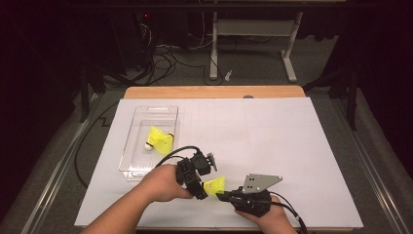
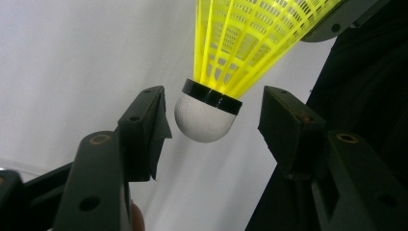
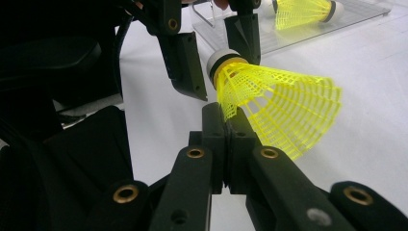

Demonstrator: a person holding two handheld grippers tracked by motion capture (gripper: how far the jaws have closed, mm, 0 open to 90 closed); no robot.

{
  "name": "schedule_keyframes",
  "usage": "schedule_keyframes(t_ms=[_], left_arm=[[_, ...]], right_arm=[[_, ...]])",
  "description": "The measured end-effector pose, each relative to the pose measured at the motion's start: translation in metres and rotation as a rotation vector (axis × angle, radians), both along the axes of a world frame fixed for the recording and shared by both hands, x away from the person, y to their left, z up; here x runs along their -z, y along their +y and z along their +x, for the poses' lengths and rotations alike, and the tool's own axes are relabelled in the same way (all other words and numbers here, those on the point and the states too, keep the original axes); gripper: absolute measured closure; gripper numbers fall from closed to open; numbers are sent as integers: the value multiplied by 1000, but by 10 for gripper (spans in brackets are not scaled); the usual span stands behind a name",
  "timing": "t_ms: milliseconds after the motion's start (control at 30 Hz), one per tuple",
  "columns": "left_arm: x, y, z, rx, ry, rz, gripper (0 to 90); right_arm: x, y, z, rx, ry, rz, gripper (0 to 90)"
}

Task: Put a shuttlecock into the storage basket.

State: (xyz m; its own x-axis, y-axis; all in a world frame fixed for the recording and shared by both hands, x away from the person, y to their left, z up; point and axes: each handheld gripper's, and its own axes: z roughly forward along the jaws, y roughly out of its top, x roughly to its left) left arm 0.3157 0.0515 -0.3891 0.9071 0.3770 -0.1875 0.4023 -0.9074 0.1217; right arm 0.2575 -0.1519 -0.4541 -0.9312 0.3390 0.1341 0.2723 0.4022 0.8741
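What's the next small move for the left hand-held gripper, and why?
Probably close the left hand-held gripper on the white cork. The cork sits between its pads, apart from both, while the right hand-held gripper pinches the yellow shuttlecock's skirt. That would secure the handover.

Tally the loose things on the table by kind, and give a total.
Yellow shuttlecocks: 2, one lying in the tray, one pinched by its skirt in the right gripper.
Clear plastic trays: 1.
Total: 3.
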Motion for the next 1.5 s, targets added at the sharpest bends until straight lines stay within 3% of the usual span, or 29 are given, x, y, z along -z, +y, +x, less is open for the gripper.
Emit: schedule_keyframes(t_ms=[600,667,933,1500], left_arm=[[1,1,0,3,-28,2,609],[1,2,0,6,-48,-7,616],[3,1,1,9,-41,-5,621],[5,4,4,-25,-15,-8,622]], right_arm=[[0,-1,2,15,6,0,900],[0,-1,2,16,5,0,900],[0,-1,1,20,-1,-1,891],[2,-1,2,55,-10,-4,698]])
